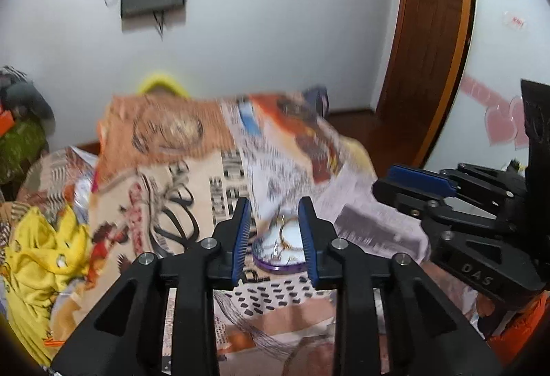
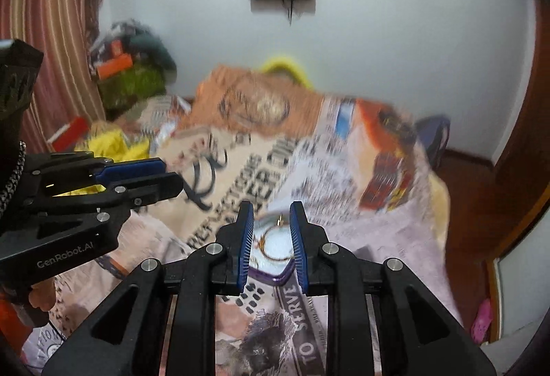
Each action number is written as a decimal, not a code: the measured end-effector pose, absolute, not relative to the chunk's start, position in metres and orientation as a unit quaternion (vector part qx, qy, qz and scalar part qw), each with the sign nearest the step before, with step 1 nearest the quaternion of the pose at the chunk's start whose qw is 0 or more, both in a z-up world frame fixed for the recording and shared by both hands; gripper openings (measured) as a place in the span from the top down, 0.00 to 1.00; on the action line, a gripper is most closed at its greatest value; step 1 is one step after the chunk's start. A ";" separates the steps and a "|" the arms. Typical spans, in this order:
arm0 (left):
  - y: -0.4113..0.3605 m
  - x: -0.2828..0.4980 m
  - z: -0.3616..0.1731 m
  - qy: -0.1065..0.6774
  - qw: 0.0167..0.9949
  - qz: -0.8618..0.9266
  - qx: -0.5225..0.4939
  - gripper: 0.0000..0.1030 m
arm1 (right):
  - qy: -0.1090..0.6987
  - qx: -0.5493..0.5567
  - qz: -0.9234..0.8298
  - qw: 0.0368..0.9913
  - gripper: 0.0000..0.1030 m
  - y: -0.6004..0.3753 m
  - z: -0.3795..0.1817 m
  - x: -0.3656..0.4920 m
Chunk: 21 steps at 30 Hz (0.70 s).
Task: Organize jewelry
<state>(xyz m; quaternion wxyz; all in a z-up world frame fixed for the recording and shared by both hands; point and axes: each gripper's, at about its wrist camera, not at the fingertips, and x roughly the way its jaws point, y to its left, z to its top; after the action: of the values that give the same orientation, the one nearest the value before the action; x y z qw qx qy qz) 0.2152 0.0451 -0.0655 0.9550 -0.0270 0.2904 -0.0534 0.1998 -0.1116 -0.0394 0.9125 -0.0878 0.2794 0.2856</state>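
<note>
A small purple-rimmed dish [image 1: 275, 267] with a pale inside lies on the printed bedspread [image 1: 178, 176] and holds gold bangles [image 1: 290, 238]. My left gripper [image 1: 275, 207] hovers above and short of the dish, open by a narrow gap, with nothing between its blue pads [image 1: 240, 235]. The right gripper [image 1: 388, 181] hangs beside it on the right. In the right wrist view the dish [image 2: 271, 277] and a gold bangle [image 2: 275, 257] show through the gap of my right gripper [image 2: 271, 209], which is also slightly open and holds nothing. The left gripper [image 2: 170, 174] is at its left.
The bedspread [image 2: 361, 238] covers a bed against a white wall. Yellow cloth [image 1: 37, 259] is bunched at the bed's left side, with piled boxes and clothes [image 2: 130, 73] behind. A wooden door [image 1: 429, 32] and bare floor lie to the right. The picture is blurred.
</note>
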 end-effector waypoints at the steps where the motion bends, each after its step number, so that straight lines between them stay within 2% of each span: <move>1: 0.044 0.204 -0.054 0.274 0.960 -0.051 -0.027 0.73 | 0.266 -0.084 0.285 0.917 0.81 -0.114 -0.032 0.193; 3: 0.042 0.187 -0.038 0.247 0.968 -0.045 -0.025 0.72 | 0.230 -0.074 0.282 0.929 0.81 -0.122 -0.010 0.172; 7: 0.032 0.137 -0.003 0.170 0.985 -0.022 -0.004 0.58 | 0.145 -0.054 0.276 0.949 0.81 -0.140 0.028 0.126; 12: 0.021 0.085 0.017 0.102 0.995 -0.008 0.006 0.48 | 0.071 -0.026 0.265 0.961 0.79 -0.159 0.057 0.076; 14: 0.018 0.070 0.019 0.085 0.996 -0.003 0.005 0.43 | 0.051 -0.016 0.256 0.965 0.68 -0.165 0.061 0.059; 16: 0.016 0.060 0.021 0.074 0.997 0.003 0.002 0.31 | 0.034 -0.012 0.244 0.969 0.46 -0.166 0.061 0.049; 17: 0.016 0.055 0.021 0.068 0.998 0.008 0.001 0.27 | 0.026 -0.010 0.240 0.970 0.42 -0.166 0.061 0.044; 19: 0.016 0.048 0.021 0.057 0.998 0.017 -0.003 0.08 | 0.012 -0.012 0.228 0.974 0.28 -0.164 0.061 0.035; 20: 0.016 0.046 0.021 0.051 0.998 0.021 -0.005 0.05 | 0.007 -0.013 0.222 0.975 0.24 -0.162 0.060 0.033; 21: 0.016 0.043 0.021 0.046 0.999 0.025 -0.005 0.03 | 0.003 -0.012 0.215 0.976 0.15 -0.162 0.060 0.029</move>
<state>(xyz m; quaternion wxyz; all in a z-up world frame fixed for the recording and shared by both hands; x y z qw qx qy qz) 0.0430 0.0157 0.0207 0.9986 -0.0050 0.0462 0.0253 0.0293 -0.1620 0.0599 0.9765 -0.0123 0.0030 0.2153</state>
